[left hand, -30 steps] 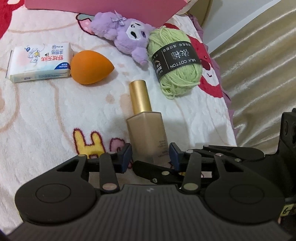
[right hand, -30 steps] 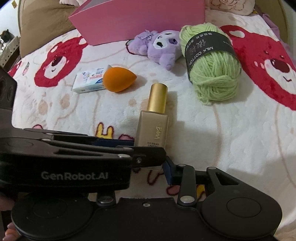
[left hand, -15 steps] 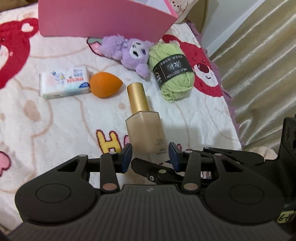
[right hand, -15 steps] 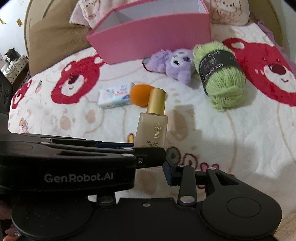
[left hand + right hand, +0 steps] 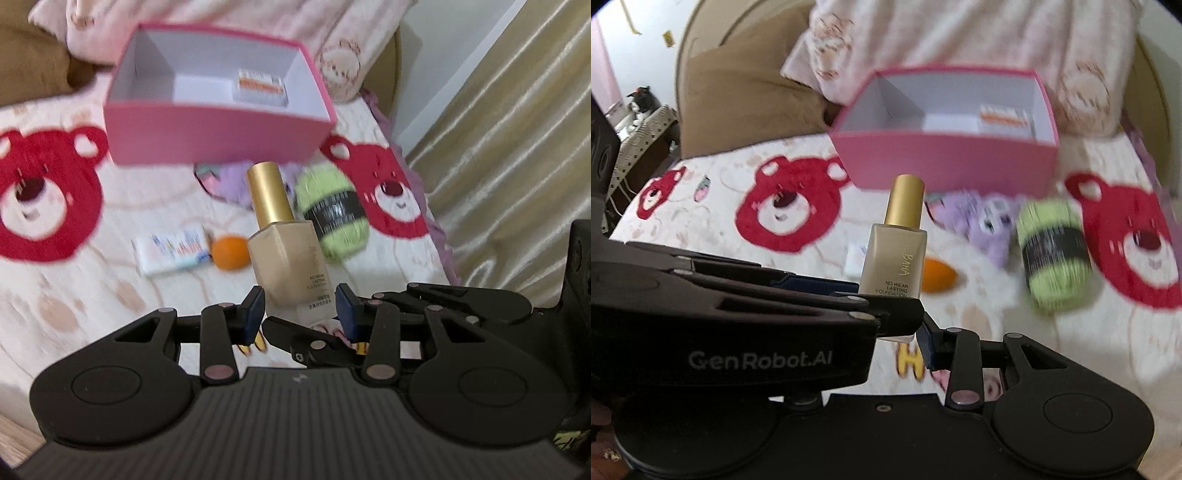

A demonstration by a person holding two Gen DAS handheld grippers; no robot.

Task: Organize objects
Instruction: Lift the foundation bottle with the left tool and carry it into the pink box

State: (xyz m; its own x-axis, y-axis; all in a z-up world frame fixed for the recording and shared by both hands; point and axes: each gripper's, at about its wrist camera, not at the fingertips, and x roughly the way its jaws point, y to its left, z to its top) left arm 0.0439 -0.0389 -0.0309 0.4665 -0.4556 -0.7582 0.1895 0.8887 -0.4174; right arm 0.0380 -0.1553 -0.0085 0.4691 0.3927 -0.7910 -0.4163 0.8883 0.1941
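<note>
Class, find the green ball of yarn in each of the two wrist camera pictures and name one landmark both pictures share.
Left wrist view: the green ball of yarn lies right of centre, just right of the foundation bottle.
Right wrist view: the green ball of yarn lies at middle right, beside the purple plush toy.
Shared landmark: the open pink box behind it.

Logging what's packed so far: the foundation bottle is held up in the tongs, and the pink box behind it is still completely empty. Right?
Not quite: the pink box already holds a small orange-and-white packet, seen in the left wrist view. The foundation bottle is indeed held up in the tongs.
</note>
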